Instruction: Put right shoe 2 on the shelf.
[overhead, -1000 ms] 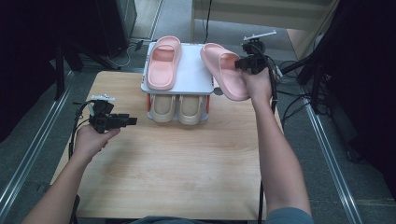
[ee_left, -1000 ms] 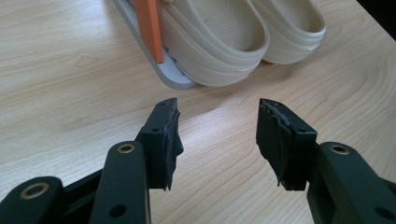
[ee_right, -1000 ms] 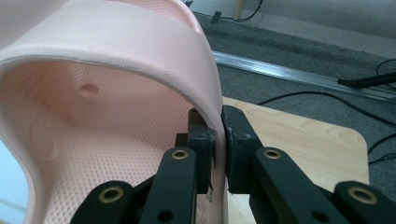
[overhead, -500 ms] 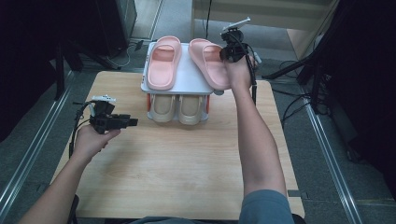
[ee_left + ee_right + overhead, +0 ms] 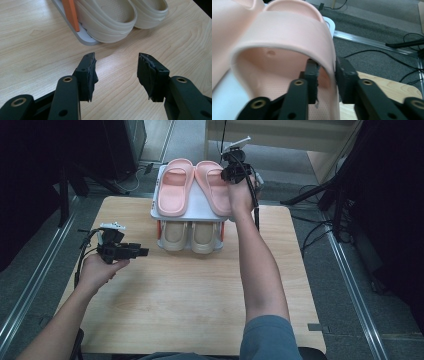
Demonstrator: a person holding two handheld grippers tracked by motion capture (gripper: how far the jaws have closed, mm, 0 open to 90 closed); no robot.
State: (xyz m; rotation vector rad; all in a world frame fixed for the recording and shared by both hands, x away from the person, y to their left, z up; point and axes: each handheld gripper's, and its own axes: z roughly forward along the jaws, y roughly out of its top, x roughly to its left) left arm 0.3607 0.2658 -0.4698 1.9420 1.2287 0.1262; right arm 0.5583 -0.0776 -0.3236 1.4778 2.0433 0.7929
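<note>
Right pink slipper (image 5: 214,187) now set beside its mate on rack (image 5: 196,211) top; right gripper (image 5: 326,75) jaws just easing off strap, placement near done. Left gripper (image 5: 116,72) spread, idle.

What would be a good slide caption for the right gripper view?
Right gripper with its jaws astride the strap of a pink slipper, just opening.

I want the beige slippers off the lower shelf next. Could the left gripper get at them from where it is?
Probably yes. The left gripper stands open and empty, pointing at the beige slippers, with bare table between them. The orange rack post stands left of the near slipper, not across the path.
</note>
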